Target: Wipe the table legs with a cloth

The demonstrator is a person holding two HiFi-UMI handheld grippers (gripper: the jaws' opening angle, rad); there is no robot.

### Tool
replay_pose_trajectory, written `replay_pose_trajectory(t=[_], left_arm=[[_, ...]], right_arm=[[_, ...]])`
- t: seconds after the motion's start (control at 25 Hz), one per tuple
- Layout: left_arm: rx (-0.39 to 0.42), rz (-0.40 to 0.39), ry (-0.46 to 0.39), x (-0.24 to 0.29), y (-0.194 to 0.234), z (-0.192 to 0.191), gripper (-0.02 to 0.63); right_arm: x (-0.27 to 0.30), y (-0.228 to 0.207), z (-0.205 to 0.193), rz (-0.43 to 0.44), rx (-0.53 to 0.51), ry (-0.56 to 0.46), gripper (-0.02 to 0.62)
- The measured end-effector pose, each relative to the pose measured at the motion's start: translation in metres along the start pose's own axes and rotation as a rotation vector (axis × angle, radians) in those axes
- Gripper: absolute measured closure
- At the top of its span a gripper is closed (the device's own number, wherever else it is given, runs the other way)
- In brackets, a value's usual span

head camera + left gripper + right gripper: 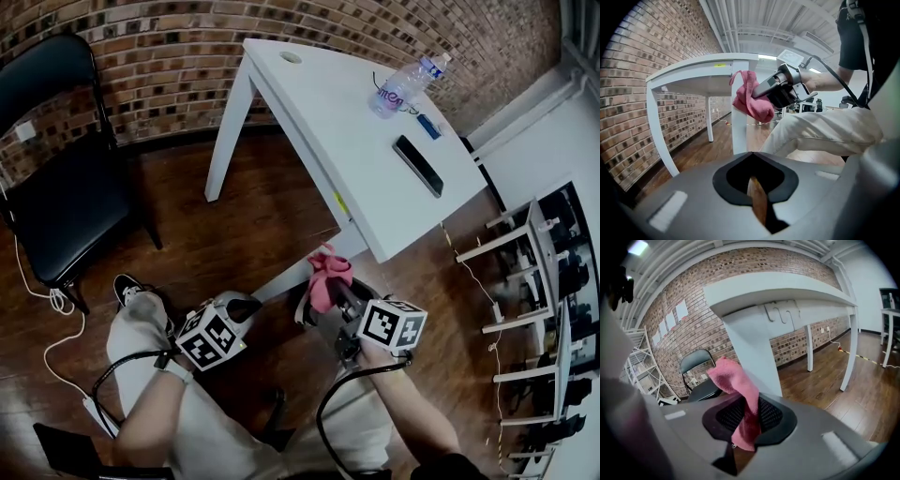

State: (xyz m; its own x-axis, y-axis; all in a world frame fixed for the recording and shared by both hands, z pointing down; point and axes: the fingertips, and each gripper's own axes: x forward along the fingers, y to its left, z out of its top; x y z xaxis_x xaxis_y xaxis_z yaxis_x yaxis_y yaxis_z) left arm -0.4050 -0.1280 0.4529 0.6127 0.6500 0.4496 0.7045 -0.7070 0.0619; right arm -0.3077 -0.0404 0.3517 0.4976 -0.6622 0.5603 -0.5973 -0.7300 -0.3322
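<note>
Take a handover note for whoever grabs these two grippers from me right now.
Right gripper: shut on the pink cloth, held by the upper part of the near table leg; contact unclear.
Left gripper: shut, empty, to the right one's left.
Done: nothing shows any leg wiped yet.
Left: wipe this leg top to bottom, then the other legs.

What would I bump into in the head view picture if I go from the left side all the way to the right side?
black chair → left gripper → pink cloth → black phone → white rack
</note>
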Motion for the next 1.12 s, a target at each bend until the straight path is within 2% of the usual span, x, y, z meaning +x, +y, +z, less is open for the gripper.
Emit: replay_pose_trajectory(t=[0.12,0.36,0.48,0.92,1.12], left_arm=[[0.001,-0.004,0.002,0.002,-0.001,0.001,0.606],[0.008,-0.01,0.003,0.005,-0.003,0.004,0.606],[0.01,-0.013,0.005,0.006,-0.003,0.003,0.606],[0.013,-0.016,0.006,0.007,-0.005,0.005,0.606],[0.014,-0.015,0.006,0.008,-0.004,0.004,0.606]], right_arm=[[-0.009,-0.008,0.001,-0.028,-0.025,0.002,0.54],[-0.03,-0.037,0.005,-0.105,0.011,-0.01,0.541],[-0.036,-0.044,0.007,-0.132,-0.005,-0.019,0.541],[-0.048,-0.022,0.042,-0.123,-0.118,-0.085,0.541],[-0.055,-0.031,0.055,-0.199,-0.103,-0.123,0.541]])
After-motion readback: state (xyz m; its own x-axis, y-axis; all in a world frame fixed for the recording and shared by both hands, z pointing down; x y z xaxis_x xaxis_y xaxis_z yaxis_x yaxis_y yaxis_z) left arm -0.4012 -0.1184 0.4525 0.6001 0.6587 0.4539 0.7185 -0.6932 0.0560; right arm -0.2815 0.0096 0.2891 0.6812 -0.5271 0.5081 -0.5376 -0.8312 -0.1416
